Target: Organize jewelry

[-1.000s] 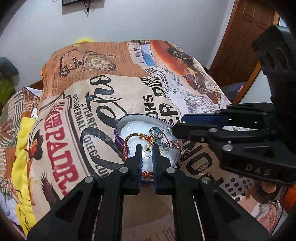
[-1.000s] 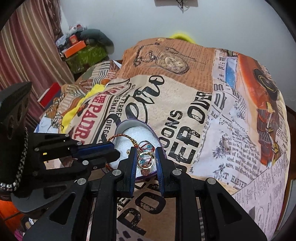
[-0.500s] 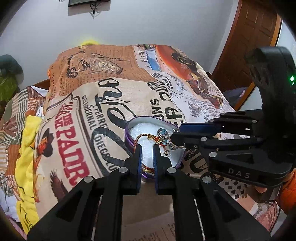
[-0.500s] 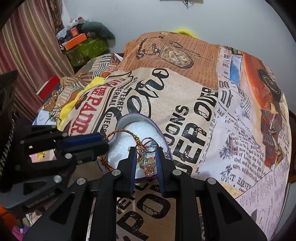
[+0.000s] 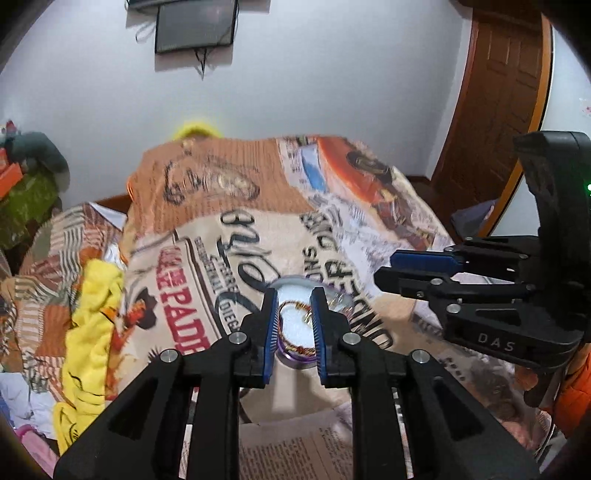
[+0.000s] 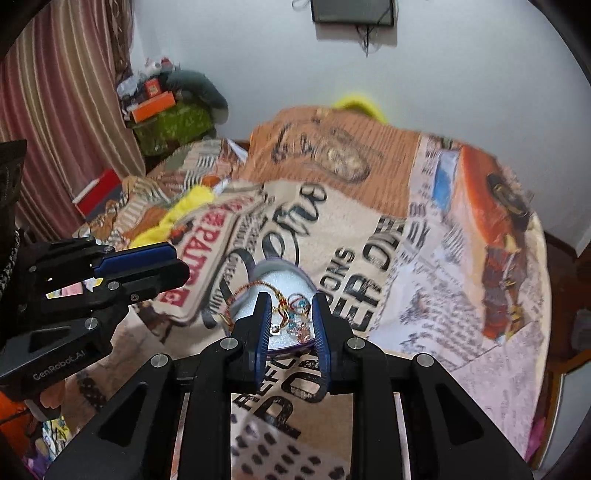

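Observation:
A purple heart-shaped tin (image 5: 290, 355) (image 6: 280, 264) with a white lining lies on the bed's printed blanket. In it are a red and gold bracelet (image 5: 291, 305) (image 6: 255, 286) and several small rings and charms (image 6: 295, 322). My left gripper (image 5: 294, 300) hovers above the near side of the tin. Its jaws are opening and nothing is between them. It also shows at the left of the right wrist view, as my left gripper (image 6: 173, 264). My right gripper (image 6: 291, 301) hangs over the tin with a narrow gap and holds nothing.
The newspaper-print blanket (image 5: 240, 206) covers the whole bed. A yellow cloth (image 5: 94, 314) is bunched at the left. A cluttered green stand (image 6: 170, 122) and curtains (image 6: 55, 110) are at the far left, a wooden door (image 5: 495, 110) at the right, and a dark frame (image 5: 195, 26) hangs on the wall.
Both grippers have lifted up and back from the tin, which now looks smaller and farther. The left jaws have spread wider. The jewelry stays in the tin.

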{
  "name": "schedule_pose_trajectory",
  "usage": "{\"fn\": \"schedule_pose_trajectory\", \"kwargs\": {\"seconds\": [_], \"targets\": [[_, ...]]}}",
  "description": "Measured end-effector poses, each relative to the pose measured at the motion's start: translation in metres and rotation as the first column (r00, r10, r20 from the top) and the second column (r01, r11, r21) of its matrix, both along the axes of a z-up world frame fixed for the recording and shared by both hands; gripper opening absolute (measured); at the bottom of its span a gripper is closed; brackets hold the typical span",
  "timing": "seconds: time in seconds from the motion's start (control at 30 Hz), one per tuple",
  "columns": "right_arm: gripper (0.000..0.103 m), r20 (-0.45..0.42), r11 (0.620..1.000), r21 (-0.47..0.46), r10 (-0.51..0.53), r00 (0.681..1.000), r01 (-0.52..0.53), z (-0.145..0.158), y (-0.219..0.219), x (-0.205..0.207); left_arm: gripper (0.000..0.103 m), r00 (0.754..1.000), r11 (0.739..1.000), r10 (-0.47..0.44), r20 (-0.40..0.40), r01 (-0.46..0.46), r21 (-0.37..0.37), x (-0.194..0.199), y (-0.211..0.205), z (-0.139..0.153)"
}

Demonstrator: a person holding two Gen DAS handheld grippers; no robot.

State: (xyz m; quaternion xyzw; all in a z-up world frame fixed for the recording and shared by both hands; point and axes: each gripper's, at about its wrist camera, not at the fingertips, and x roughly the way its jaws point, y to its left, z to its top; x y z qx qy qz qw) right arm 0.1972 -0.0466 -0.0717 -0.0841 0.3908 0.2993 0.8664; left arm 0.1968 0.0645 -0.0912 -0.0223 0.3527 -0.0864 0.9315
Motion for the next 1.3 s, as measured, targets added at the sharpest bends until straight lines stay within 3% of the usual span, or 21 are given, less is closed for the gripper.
{"fn": "schedule_pose_trajectory", "kwargs": {"seconds": [0.17, 0.33, 0.5, 0.7, 0.77, 0.83, 0.87, 0.93, 1.03, 1.13, 1.3], "targets": [[0.02, 0.12, 0.996, 0.078, -0.042, 0.992, 0.033, 0.048, -0.019, -0.035, 0.024, 0.992, 1.0, 0.032, 0.118, -0.031, -0.005, -0.031, -0.005, 0.042], [0.02, 0.256, 0.982, 0.178, -0.105, 0.961, 0.06, 0.094, -0.041, -0.078, 0.028, 0.958, 0.997, 0.077, 0.276, -0.071, -0.033, -0.076, -0.008, 0.09], [0.02, 0.392, 0.961, 0.269, -0.165, 0.905, 0.059, 0.129, -0.059, -0.132, 0.035, 0.896, 0.993, 0.12, 0.428, -0.105, -0.059, -0.128, -0.014, 0.124], [0.02, 0.483, 0.946, 0.317, -0.227, 0.846, 0.073, 0.14, -0.062, -0.179, 0.047, 0.826, 0.988, 0.148, 0.544, -0.145, -0.048, -0.177, -0.025, 0.137], [0.026, 0.489, 0.942, 0.325, -0.241, 0.838, 0.081, 0.138, -0.063, -0.185, 0.062, 0.814, 0.987, 0.156, 0.559, -0.151, -0.055, -0.187, -0.026, 0.136], [0.05, 0.498, 0.938, 0.332, -0.261, 0.827, 0.096, 0.136, -0.064, -0.191, 0.073, 0.805, 0.985, 0.172, 0.568, -0.161, -0.07, -0.195, -0.028, 0.133], [0.055, 0.506, 0.936, 0.335, -0.275, 0.817, 0.108, 0.135, -0.064, -0.194, 0.079, 0.801, 0.983, 0.178, 0.572, -0.168, -0.071, -0.198, -0.03, 0.132], [0.072, 0.522, 0.934, 0.332, -0.3, 0.798, 0.135, 0.133, -0.064, -0.198, 0.089, 0.793, 0.981, 0.184, 0.581, -0.182, -0.062, -0.202, -0.034, 0.13], [0.087, 0.537, 0.932, 0.325, -0.323, 0.779, 0.162, 0.131, -0.063, -0.202, 0.094, 0.784, 0.979, 0.187, 0.592, -0.2, -0.045, -0.207, -0.038, 0.126], [0.09, 0.544, 0.931, 0.316, -0.334, 0.77, 0.181, 0.132, -0.064, -0.204, 0.097, 0.784, 0.978, 0.191, 0.591, -0.206, -0.043, -0.211, -0.041, 0.123], [0.09, 0.519, 0.932, 0.316, -0.328, 0.789, 0.179, 0.127, -0.068, -0.203, 0.098, 0.791, 0.975, 0.205, 0.576, -0.214, -0.054, -0.212, -0.039, 0.119]]}}
